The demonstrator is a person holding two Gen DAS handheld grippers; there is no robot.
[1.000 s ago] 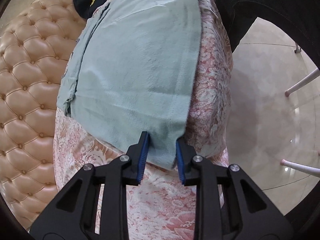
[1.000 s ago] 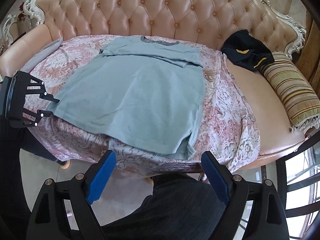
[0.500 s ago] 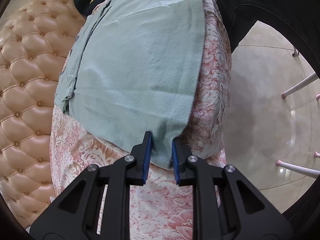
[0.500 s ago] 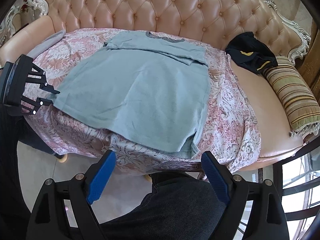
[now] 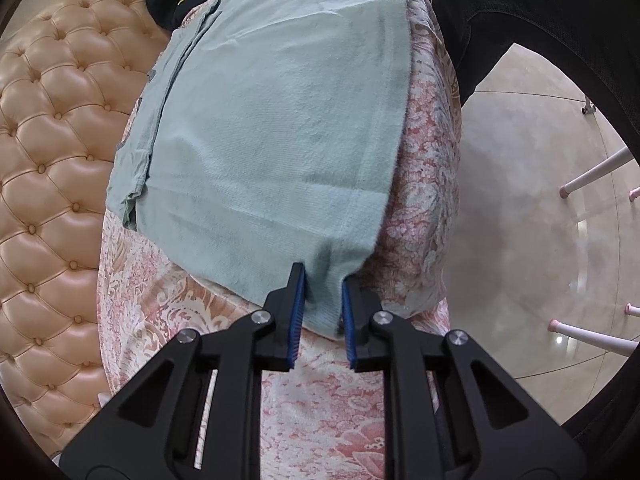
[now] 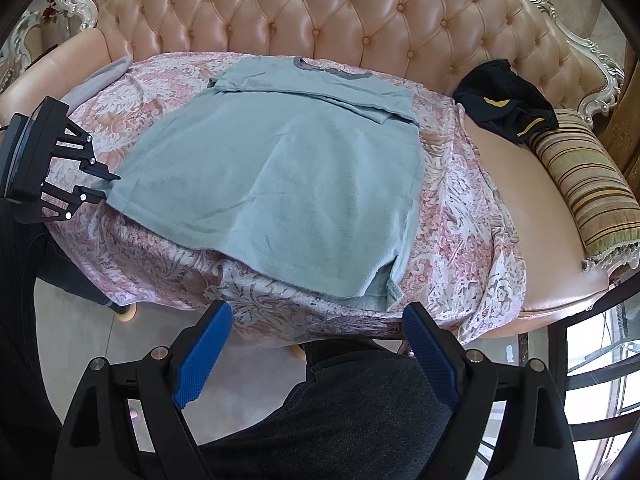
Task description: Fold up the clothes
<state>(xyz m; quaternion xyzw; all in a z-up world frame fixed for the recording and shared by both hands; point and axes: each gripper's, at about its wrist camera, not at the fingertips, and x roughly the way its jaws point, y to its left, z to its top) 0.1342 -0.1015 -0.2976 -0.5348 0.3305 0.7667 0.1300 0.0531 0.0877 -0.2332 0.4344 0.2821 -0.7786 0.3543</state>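
Observation:
A pale green T-shirt (image 6: 280, 180) lies flat on a pink floral blanket (image 6: 460, 240), collar toward the sofa back, with both sleeves folded in. In the left wrist view the shirt (image 5: 280, 140) fills the middle. My left gripper (image 5: 322, 276) straddles the hem's left corner; cloth lies between its blue pads with a narrow gap still showing. The right wrist view shows the left gripper (image 6: 112, 188) at that same corner. My right gripper (image 6: 316, 312) is wide open and holds nothing, hovering in front of the seat edge, clear of the shirt.
A tufted peach sofa (image 6: 320, 12) carries the blanket. A black garment (image 6: 500, 96) and a striped cushion (image 6: 588, 188) sit at its right end, a grey cloth (image 6: 104, 80) at its left. A person's dark trouser leg (image 6: 360, 400) stands below my right gripper. Glossy floor (image 5: 520, 200) lies in front.
The left gripper's jaws have narrowed around the hem corner over the last second. The right gripper has drawn slightly closer to the sofa and stays wide open.

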